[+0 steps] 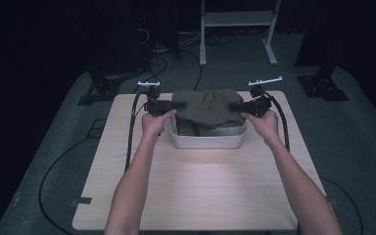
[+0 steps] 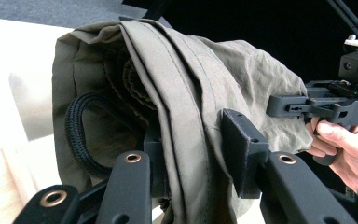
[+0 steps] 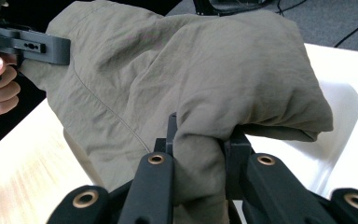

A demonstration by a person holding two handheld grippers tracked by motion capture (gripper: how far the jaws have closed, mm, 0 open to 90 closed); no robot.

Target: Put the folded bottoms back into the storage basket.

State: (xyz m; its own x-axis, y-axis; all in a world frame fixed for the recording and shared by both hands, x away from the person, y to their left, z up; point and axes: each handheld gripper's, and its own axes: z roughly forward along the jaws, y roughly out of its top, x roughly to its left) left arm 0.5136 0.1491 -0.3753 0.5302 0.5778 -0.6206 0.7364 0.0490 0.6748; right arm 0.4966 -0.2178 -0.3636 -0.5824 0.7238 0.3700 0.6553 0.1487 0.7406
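Both grippers, left and right, are clamping the soft, light garment at bunched edges; it is sagging into the tub.

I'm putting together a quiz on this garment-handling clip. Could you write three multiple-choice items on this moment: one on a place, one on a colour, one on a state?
1. Where is the garment?
A. Flat on the floor
B. Held over the white tub, partly hanging into it
C. On the shelf at the back

2. What colour is the garment?
A. Olive green
B. Bright red
C. White

3. How do the left gripper and the right gripper stand?
A. Both open, clear of the fabric
B. Left alone shut on it
C. Both shut on the garment

Key: 1 B, the high view shows the cloth bunched above the tub on the table, its lower part inside the rim. 2 A, all three views show olive fabric. 3 C, each gripper view shows folds pinched between its own jaws.
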